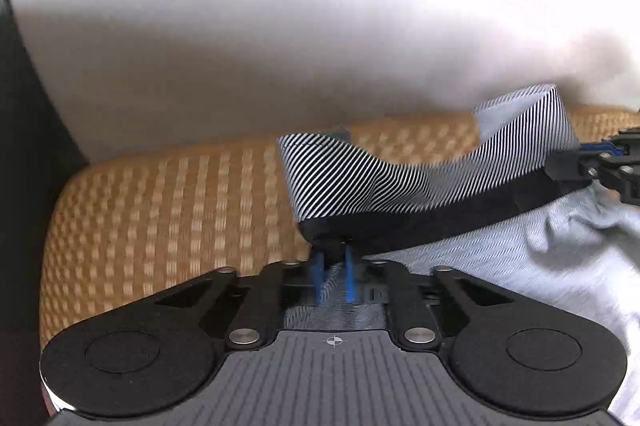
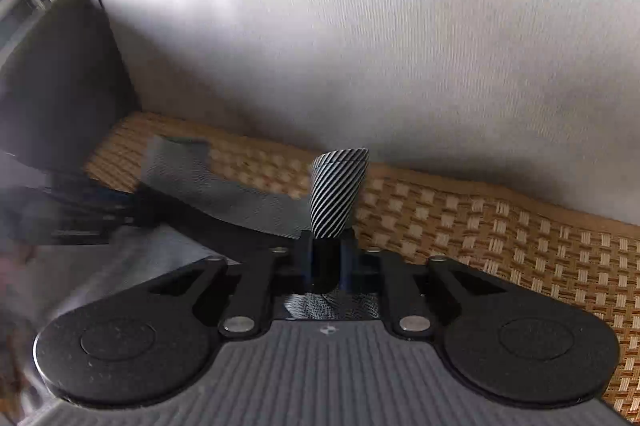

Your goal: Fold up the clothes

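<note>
Fingers of both grippers pinched one striped garment.
Left gripper and right gripper gripped its black hem over one woven mat.

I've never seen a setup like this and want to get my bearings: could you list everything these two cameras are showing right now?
Striped garment with black waistband: one, black-and-white stripes, grey inside, lying partly lifted on the mat, stretched between the two grippers.
Woven straw mat: one, tan with paler checks, under the garment.
White fabric backdrop: one, white, rising behind the mat.
Dark upright object: one, black, at the mat's far left edge in the right wrist view; too blurred to identify.
Left gripper: one, black with blue fingers, shut on the waistband's left end.
Right gripper: one, black with blue fingers, shut on the waistband's right end.
</note>
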Available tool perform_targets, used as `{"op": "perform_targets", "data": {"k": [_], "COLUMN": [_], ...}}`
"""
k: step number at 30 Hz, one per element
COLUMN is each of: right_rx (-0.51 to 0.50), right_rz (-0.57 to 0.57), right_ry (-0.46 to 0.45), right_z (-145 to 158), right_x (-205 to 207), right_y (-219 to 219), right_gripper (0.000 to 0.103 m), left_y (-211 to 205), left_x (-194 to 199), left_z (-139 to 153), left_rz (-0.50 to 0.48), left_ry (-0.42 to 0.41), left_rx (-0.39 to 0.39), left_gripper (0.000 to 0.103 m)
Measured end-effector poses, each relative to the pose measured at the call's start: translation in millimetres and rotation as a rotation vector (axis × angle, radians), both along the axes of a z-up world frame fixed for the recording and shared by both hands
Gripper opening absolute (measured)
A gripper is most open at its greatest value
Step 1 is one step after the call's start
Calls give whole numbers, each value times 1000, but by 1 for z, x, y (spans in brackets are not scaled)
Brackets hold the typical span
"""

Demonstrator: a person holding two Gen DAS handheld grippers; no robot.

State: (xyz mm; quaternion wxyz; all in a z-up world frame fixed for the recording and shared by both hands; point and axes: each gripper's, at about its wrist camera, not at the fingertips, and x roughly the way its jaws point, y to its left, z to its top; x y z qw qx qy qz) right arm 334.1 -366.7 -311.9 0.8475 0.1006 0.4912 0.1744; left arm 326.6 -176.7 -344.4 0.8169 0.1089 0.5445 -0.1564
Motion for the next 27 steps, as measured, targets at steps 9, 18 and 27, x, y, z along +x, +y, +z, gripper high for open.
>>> {"op": "perform_targets", "data": {"k": [9, 18, 27], "right_rx": [-135, -197, -185], "right_rz": [-63, -234, -209], "right_ry": [-316, -246, -235], "right_z": [72, 31, 115], "right_x": [4, 1, -136], "right_y": [-25, -46, -131], "right_gripper": [10, 62, 64], "left_y": [-67, -56, -59], "left_x": [53, 29, -122], "left_z": [25, 5, 75], "left_rz": [-55, -70, -250], "left_ry": [-214, -158, -97], "left_rx": [82, 211, -56], "left_gripper": [17, 54, 66]}}
